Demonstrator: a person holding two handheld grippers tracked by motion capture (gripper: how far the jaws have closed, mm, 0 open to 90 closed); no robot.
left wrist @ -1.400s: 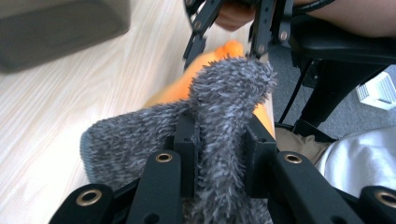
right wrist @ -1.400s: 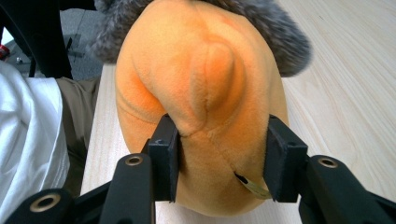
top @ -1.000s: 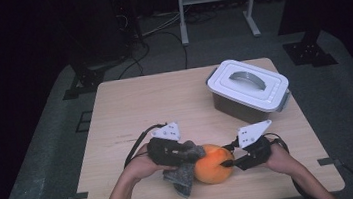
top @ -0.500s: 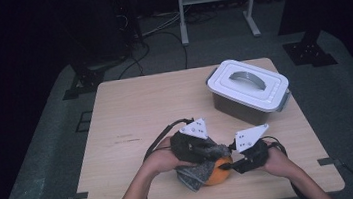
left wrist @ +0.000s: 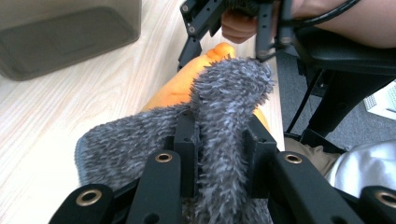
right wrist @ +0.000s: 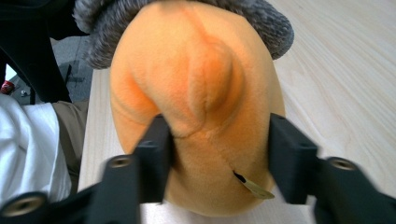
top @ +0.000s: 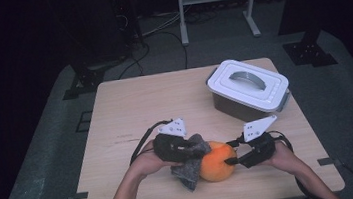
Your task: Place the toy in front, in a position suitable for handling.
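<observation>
An orange plush toy lies near the table's front edge. My left gripper is shut on a shaggy grey cloth and holds it against the toy's left side. In the left gripper view the cloth is pinched between my jaws and drapes over the toy. My right gripper comes at the toy from the right. Its jaws have just been opening, with the toy between them and both pads still against its sides.
A white lidded box with a grey handle stands at the table's back right and also appears in the left gripper view. A metal stand is on the floor behind. The person's lap is just past the front edge.
Half a second ago the left gripper held the cloth over the top of the toy. It has moved back left, and the cloth now lies on the toy's left side. The right hand stays put.
</observation>
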